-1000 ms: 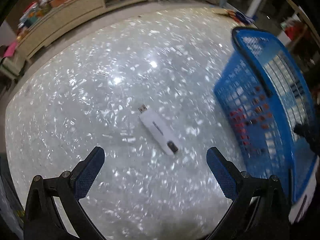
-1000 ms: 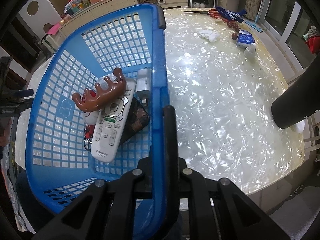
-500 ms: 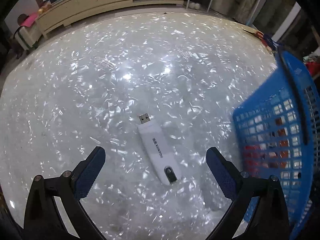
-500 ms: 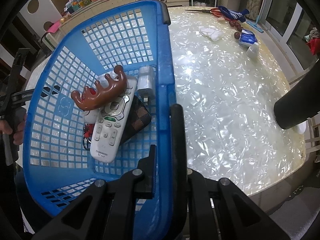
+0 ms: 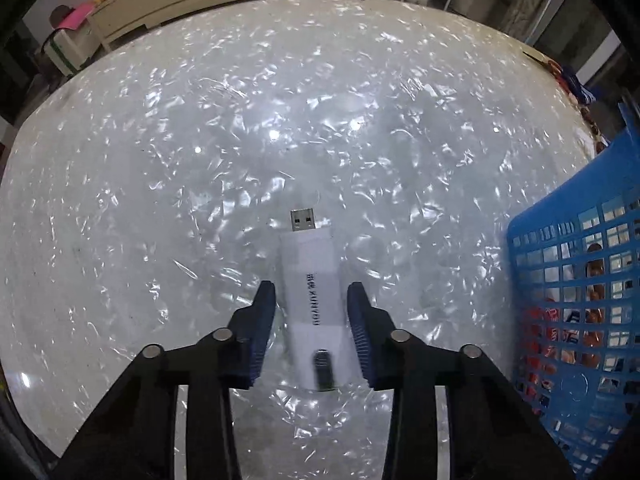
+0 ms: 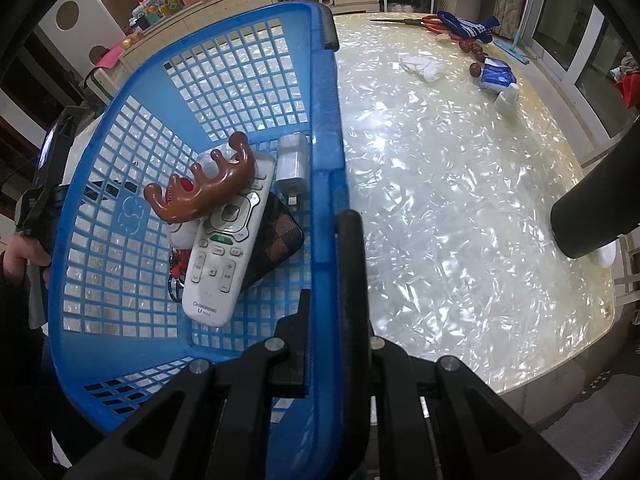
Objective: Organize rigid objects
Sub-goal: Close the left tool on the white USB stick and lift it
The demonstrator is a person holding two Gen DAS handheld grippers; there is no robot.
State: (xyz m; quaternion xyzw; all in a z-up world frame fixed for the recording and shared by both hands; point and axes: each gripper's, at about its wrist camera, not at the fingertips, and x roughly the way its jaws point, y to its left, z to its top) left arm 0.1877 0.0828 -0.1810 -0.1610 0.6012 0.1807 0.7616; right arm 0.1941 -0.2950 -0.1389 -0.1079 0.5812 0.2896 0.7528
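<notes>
A white USB dongle [image 5: 314, 300] lies on the shiny marble table with its metal plug pointing away from me. My left gripper [image 5: 311, 296] has closed in around it; the blue pads [image 5: 265, 312] sit at both long sides of the dongle. My right gripper [image 6: 332, 272] is shut on the near side rim of the blue basket [image 6: 120, 184]. The basket holds a white remote [image 6: 224, 248], a brown antler-shaped piece [image 6: 200, 188], a white charger [image 6: 294, 164] and a checkered pouch [image 6: 276, 236].
The basket's mesh wall [image 5: 576, 300] stands just right of the dongle. At the table's far end lie scissors [image 6: 424, 22], a white cloth [image 6: 422, 66], a blue packet [image 6: 496, 76] and brown beads [image 6: 474, 69]. A black cylinder [image 6: 592, 216] stands at the right edge.
My left gripper has moved forward over the dongle and its jaws have closed from wide open to the dongle's sides. The right gripper keeps its hold on the basket rim.
</notes>
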